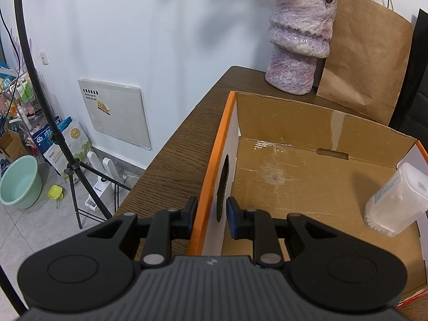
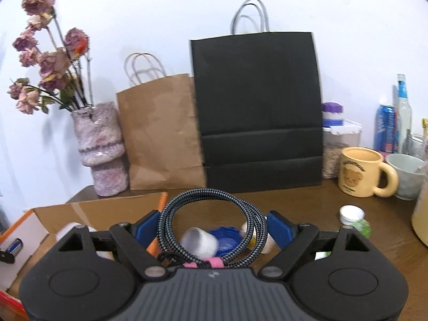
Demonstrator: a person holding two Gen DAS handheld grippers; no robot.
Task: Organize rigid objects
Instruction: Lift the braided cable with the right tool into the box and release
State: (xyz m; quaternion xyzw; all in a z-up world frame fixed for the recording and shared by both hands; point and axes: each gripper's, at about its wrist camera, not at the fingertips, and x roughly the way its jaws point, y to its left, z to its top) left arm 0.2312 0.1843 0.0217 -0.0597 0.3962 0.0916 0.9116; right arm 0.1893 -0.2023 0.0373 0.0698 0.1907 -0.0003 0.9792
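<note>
Our left gripper (image 1: 211,215) pinches the box (image 1: 334,123) wall. Our right gripper (image 2: 211,227) hugs the coiled cable (image 2: 171,214) beside it — we should keep it level, then drop it in.

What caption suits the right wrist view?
Right gripper carries a coiled braided cable above the wooden table, cardboard box at left.

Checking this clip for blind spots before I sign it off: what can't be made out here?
- Left wrist view: the box's near floor, hidden by the left claw, which is clamped on its wall.
- Left wrist view: the tub's label, too small and cut by the edge.
- Right wrist view: items behind the cable in the right claw, blurred and partly covered.
- Right wrist view: bottles at the right edge, blurred.
</note>
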